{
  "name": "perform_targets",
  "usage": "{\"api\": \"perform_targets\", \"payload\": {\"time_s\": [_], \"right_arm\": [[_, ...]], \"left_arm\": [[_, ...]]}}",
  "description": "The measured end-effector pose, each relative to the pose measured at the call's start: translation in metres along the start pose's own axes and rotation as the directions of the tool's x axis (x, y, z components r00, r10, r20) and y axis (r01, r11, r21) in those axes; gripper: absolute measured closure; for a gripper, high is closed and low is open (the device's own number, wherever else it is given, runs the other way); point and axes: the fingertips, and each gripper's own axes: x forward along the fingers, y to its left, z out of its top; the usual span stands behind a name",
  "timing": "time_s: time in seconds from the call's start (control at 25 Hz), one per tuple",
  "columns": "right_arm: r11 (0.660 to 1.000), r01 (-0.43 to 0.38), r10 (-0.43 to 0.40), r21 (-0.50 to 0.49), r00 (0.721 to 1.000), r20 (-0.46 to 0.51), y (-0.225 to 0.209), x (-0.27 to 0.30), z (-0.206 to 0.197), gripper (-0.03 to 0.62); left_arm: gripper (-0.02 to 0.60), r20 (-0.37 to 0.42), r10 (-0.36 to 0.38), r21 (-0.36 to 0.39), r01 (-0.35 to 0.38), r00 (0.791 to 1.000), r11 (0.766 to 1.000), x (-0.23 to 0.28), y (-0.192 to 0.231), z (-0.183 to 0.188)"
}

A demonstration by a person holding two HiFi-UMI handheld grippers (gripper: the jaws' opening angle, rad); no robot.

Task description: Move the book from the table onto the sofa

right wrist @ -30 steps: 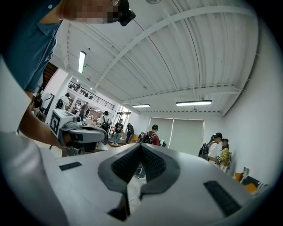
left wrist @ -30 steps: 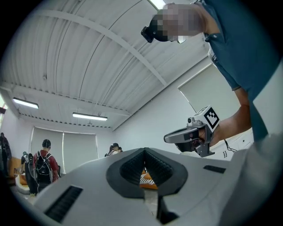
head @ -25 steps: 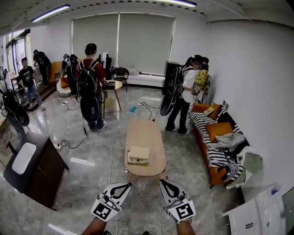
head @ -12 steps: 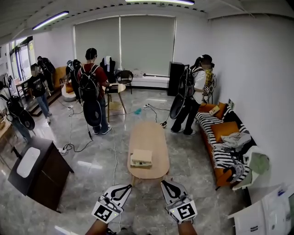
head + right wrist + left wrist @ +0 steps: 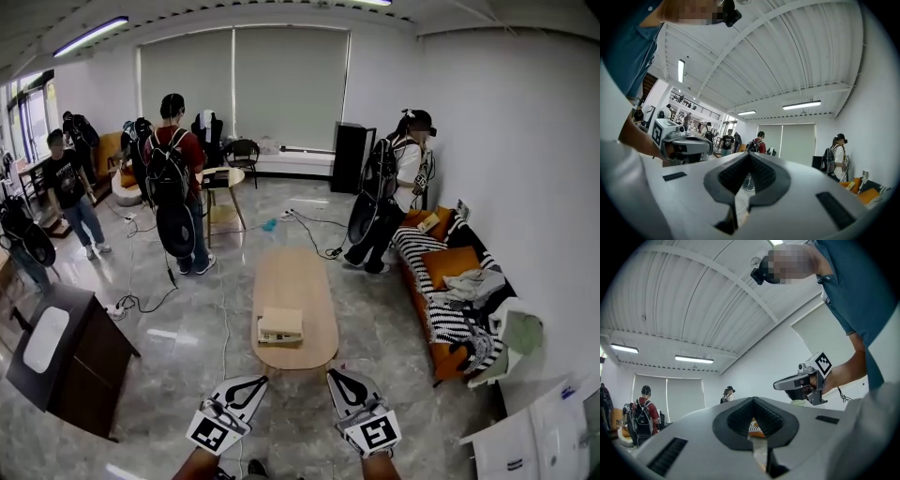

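Though apart, book (image 5: 281, 325) beyond left gripper (image 5: 255, 382)

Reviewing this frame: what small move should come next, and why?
Probably carry both grippers forward toward the book, opening the jaws on the way. The book lies on the near end of the table, ahead of the left gripper and right gripper, both shut, empty and short of it.

Wears a teal short-sleeved shirt (image 5: 855, 291) and a small black head camera (image 5: 760, 273). Ends in a left gripper (image 5: 253, 380) and right gripper (image 5: 336, 375), both pale grey wedges with black ribbed pads (image 5: 738, 420), each backed by a white cube (image 5: 211, 432) bearing black square markers.
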Motion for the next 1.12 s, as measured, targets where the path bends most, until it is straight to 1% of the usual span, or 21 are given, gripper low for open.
{"api": "perform_targets", "payload": {"time_s": [0.4,0.64,0.76,0.92,1.0,1.12], "right_arm": [[1.0,0.014,-0.014,-0.019,1.0,-0.024,-0.003,0.077,-0.009,0.58],[0.999,0.038,-0.039,-0.03,0.998,-0.051,-0.003,0.119,-0.015,0.58],[0.999,0.044,-0.046,-0.028,0.997,-0.061,-0.004,0.136,-0.02,0.58],[0.999,0.042,-0.044,-0.022,0.995,-0.085,-0.015,0.154,-0.027,0.58],[0.999,0.036,-0.037,-0.019,0.995,-0.087,-0.025,0.161,-0.032,0.58],[1.0,0.023,-0.024,-0.012,0.996,-0.083,-0.041,0.171,-0.04,0.58]], "left_arm": [[0.578,0.026,-0.021,-0.01,0.021,0.999,1.0,0.012,0.076,-0.023],[0.578,0.043,-0.042,-0.034,0.043,0.998,0.998,0.016,0.118,-0.038],[0.578,0.044,-0.045,-0.062,0.048,0.998,0.997,0.02,0.136,-0.047],[0.578,0.042,-0.047,-0.077,0.05,0.998,0.996,0.035,0.151,-0.057],[0.578,0.029,-0.048,-0.085,0.05,0.998,0.995,0.046,0.155,-0.063],[0.578,0.017,-0.039,-0.078,0.04,0.999,0.996,0.063,0.163,-0.071]]}}
